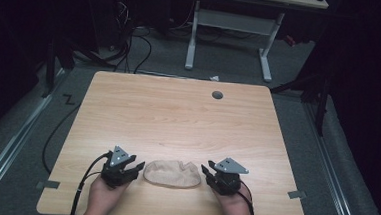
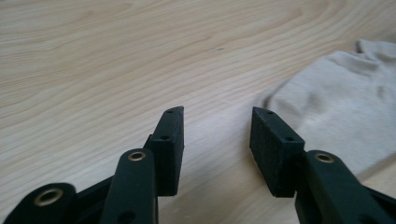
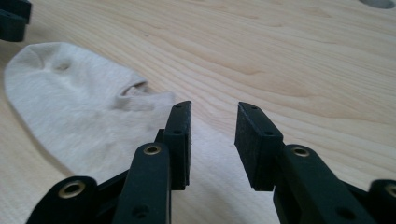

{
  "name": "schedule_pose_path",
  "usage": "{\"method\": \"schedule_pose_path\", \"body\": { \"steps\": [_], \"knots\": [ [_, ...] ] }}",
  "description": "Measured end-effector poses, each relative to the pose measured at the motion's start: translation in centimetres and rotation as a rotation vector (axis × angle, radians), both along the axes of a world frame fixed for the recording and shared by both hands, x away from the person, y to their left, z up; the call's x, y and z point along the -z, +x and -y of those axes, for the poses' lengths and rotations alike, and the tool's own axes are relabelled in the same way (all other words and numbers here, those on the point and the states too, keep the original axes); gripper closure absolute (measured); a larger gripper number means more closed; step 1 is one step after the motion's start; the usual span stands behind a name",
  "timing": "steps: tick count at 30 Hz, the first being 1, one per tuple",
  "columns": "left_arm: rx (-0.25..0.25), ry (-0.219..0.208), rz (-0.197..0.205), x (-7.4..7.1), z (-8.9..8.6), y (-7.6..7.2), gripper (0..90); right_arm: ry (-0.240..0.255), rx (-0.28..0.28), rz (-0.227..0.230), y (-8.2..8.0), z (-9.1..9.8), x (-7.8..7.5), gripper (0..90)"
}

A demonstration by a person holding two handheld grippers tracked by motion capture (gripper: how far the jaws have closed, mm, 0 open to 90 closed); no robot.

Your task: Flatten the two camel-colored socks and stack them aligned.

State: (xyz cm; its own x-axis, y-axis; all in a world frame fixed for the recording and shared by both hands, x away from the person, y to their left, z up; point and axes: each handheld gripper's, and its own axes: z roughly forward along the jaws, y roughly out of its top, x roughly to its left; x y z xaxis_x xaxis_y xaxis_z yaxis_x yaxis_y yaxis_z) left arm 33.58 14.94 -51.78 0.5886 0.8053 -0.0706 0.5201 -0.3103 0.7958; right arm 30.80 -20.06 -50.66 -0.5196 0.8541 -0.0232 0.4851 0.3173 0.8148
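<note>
The pale wooden worktop (image 1: 178, 117) carries just one loose thing, a beige sock (image 1: 173, 173) lying flat near the person's edge, midway between the two hands; farther off, near the far right corner, a grey cable port (image 1: 217, 95) is set into the board. The sock looks like thin knitted cloth, folded or bunched into a rounded oval with a small opening puckered on its upper side. My reading is that it will be very light, wholly limp and not fragile: it should sag and drape from wherever it is pinched, and it can slide on the smooth wood if pushed rather than lifted. A sound hold would be on an edge or end where the fabric doubles, such as the rim of the opening or either rounded end, with the pads coming low enough to catch cloth instead of skating over it. The left hand-held gripper (image 1: 135, 168) sits just beside the sock's left end, jaws parted, nothing between them but bare wood in the left gripper view. The right hand-held gripper (image 1: 208, 171) stands at the right end, jaws likewise apart, over the fabric's edge in the right gripper view without pressing on it.
</note>
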Motion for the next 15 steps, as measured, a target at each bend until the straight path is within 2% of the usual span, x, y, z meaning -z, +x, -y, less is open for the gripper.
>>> {"method": "schedule_pose_path", "body": {
  "steps": [5, 9, 12, 15],
  "knots": [
    [-0.059, 0.025, 0.015, 0.2, -2.2, 0.8, 54.1, 0.003, 0.048, 0.007, 0.7, 1.3, -0.1, 66.6],
    [-0.119, 0.045, 0.037, 0.5, -4.4, 2.0, 53.5, -0.026, 0.089, 0.012, 1.7, 2.4, 0.2, 64.7],
    [-0.170, 0.036, 0.046, 0.9, -6.3, 2.3, 53.3, -0.031, 0.135, 0.005, 2.4, 3.6, 0.7, 63.3],
    [-0.203, 0.041, 0.013, 1.6, -7.9, 2.2, 53.8, -0.012, 0.190, -0.015, 2.6, 4.9, 1.4, 62.8]
  ]
}}
